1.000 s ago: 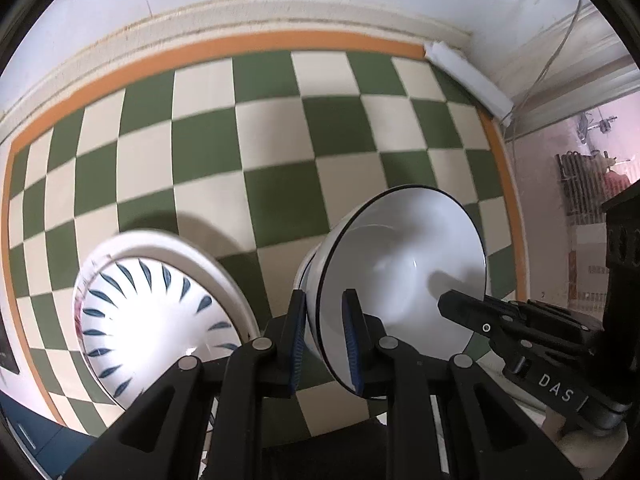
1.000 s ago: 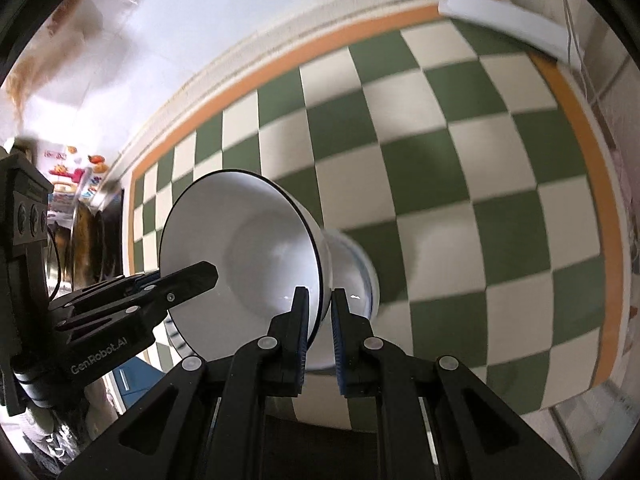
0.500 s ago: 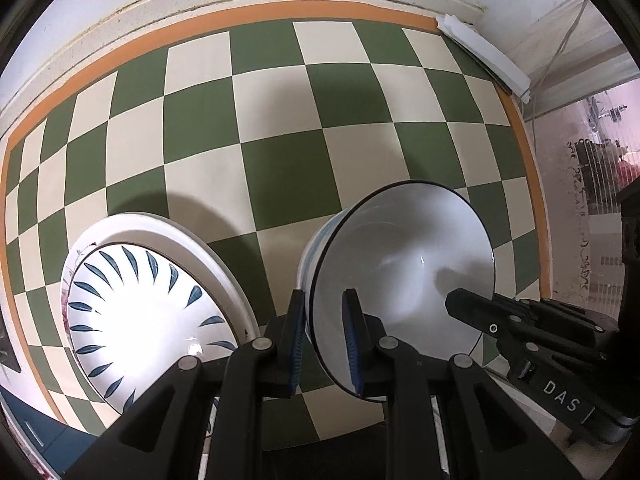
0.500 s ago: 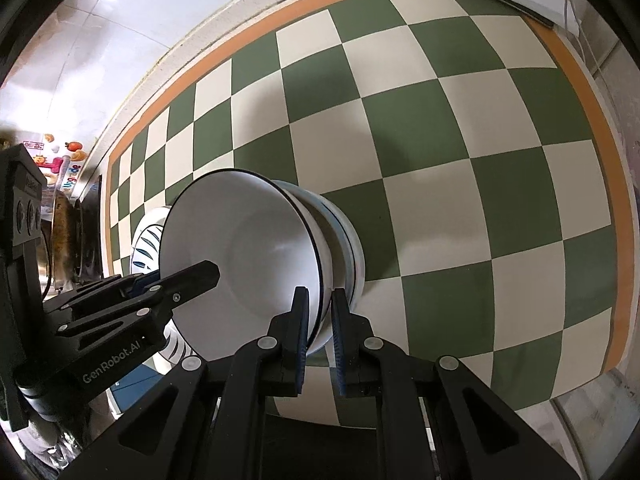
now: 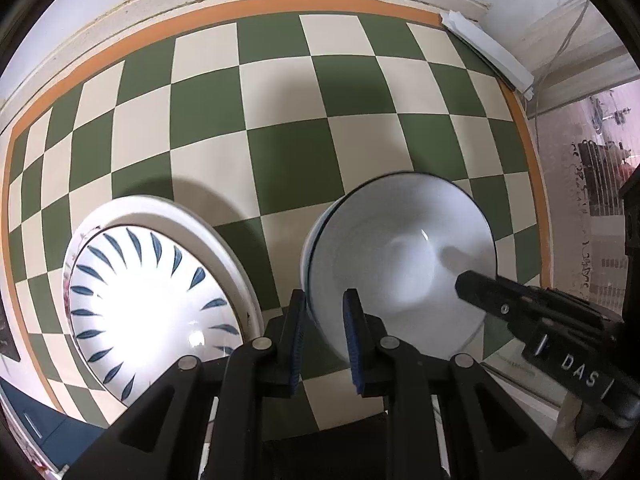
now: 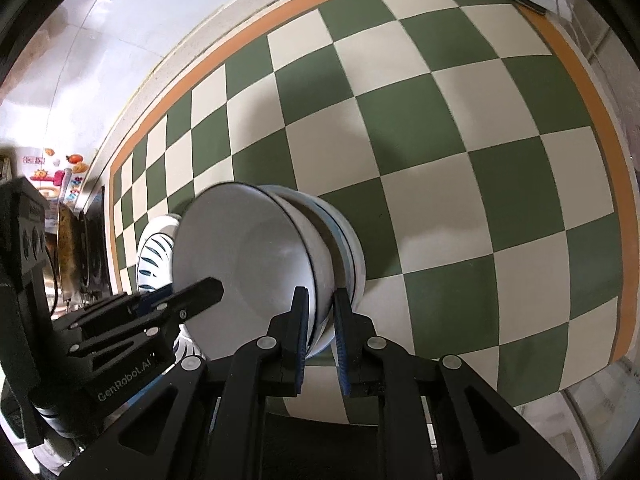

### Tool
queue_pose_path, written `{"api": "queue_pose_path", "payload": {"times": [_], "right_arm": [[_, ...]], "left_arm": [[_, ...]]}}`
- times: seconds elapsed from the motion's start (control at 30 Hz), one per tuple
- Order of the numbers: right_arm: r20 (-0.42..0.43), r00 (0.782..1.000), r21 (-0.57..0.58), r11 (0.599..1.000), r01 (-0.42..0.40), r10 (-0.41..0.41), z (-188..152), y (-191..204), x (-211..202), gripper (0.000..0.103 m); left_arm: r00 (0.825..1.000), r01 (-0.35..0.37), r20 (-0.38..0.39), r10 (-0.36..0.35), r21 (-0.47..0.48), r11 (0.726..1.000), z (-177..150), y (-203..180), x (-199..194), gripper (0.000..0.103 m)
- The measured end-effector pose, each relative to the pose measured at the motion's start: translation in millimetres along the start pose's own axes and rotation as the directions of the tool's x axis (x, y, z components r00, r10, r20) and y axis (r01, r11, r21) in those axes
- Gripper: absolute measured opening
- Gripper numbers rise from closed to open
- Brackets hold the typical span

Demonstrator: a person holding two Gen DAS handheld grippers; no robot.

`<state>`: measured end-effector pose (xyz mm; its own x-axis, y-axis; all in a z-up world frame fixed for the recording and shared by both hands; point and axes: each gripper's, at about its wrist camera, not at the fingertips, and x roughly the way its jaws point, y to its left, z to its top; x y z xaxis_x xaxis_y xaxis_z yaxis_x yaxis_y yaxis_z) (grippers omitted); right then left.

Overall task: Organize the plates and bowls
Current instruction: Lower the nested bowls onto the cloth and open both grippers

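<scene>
A white bowl with a thin dark rim (image 5: pixel 400 256) (image 6: pixel 248 252) sits nested in a stack of white bowls (image 6: pixel 344 244) on the green-and-cream checked cloth. My left gripper (image 5: pixel 324 308) is shut on its near left rim. My right gripper (image 6: pixel 320 312) is shut on its right rim, and its fingers (image 5: pixel 492 292) show over the bowl in the left wrist view. A white plate with blue leaf marks (image 5: pixel 144 300) (image 6: pixel 154 252) lies on a larger white plate (image 5: pixel 216 240) to the left of the bowls.
The checked cloth (image 5: pixel 288 152) has an orange border (image 5: pixel 280 0) by the white wall. A white strip (image 5: pixel 488 48) lies at the far right corner. A stove and pans (image 6: pixel 72 248) stand at the left beyond the table edge.
Both grippers have lowered the white bowl together onto the bowl stack. The cameras have tilted more steeply toward the table.
</scene>
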<state>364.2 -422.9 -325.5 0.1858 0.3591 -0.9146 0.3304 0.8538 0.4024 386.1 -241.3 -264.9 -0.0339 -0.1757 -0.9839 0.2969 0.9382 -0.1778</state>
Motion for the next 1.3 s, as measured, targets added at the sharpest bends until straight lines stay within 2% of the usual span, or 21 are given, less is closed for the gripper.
{"api": "queue_pose_path", "payload": {"times": [0.13,0.3,0.4,0.53,0.67,0.73,0.77,0.9,0.93,1.1,1.3], "right_arm": [[0.031,1.000,-0.011,1.000,0.006,-0.005,-7.2,4.0,-15.4,0.018],[0.110,0.992,-0.060,0.996,0.067,-0.060,-32.5,20.7,-49.2,0.019],[0.162,0.984,-0.075,0.993,0.087,-0.074,-51.2,30.1,-71.1,0.029],[0.212,0.975,-0.088,0.992,0.093,-0.072,-75.7,40.2,-97.5,0.033],[0.269,0.960,-0.101,0.989,0.111,-0.080,-99.0,51.0,-123.0,0.043],[0.291,0.952,-0.107,0.986,0.128,-0.092,-108.1,56.6,-132.3,0.048],[0.307,0.947,-0.109,0.985,0.134,-0.095,-113.2,58.9,-138.1,0.051],[0.343,0.935,-0.110,0.984,0.138,-0.092,-126.7,63.3,-153.4,0.067],[0.351,0.932,-0.110,0.984,0.137,-0.090,-130.2,64.4,-156.8,0.070],[0.381,0.918,-0.095,0.983,0.159,-0.112,-138.4,65.5,-168.5,0.086],[0.408,0.906,-0.079,0.984,0.158,-0.113,-141.9,65.0,-179.5,0.094]], "left_arm": [[0.999,0.008,0.040,-0.008,0.016,1.000,-7.7,-2.6,-19.7,0.018],[0.994,0.026,0.107,-0.033,0.062,0.998,-26.0,-9.3,-58.0,0.027],[0.987,0.027,0.156,-0.042,0.097,0.995,-40.9,-13.0,-82.2,0.028],[0.978,0.041,0.198,-0.065,0.123,0.992,-60.4,-14.6,-107.8,0.030],[0.971,0.055,0.225,-0.085,0.138,0.989,-78.2,-15.1,-126.4,0.033],[0.966,0.065,0.240,-0.099,0.145,0.987,-86.1,-15.2,-134.3,0.047],[0.963,0.065,0.248,-0.101,0.148,0.987,-89.3,-15.4,-137.5,0.050],[0.955,0.068,0.275,-0.108,0.152,0.986,-100.2,-14.7,-147.4,0.083],[0.954,0.069,0.279,-0.109,0.151,0.986,-102.1,-14.1,-148.9,0.086],[0.948,0.081,0.295,-0.116,0.131,0.988,-105.9,-8.1,-154.3,0.096],[0.936,0.076,0.330,-0.118,0.137,0.988,-110.8,-6.2,-166.8,0.100]]}}
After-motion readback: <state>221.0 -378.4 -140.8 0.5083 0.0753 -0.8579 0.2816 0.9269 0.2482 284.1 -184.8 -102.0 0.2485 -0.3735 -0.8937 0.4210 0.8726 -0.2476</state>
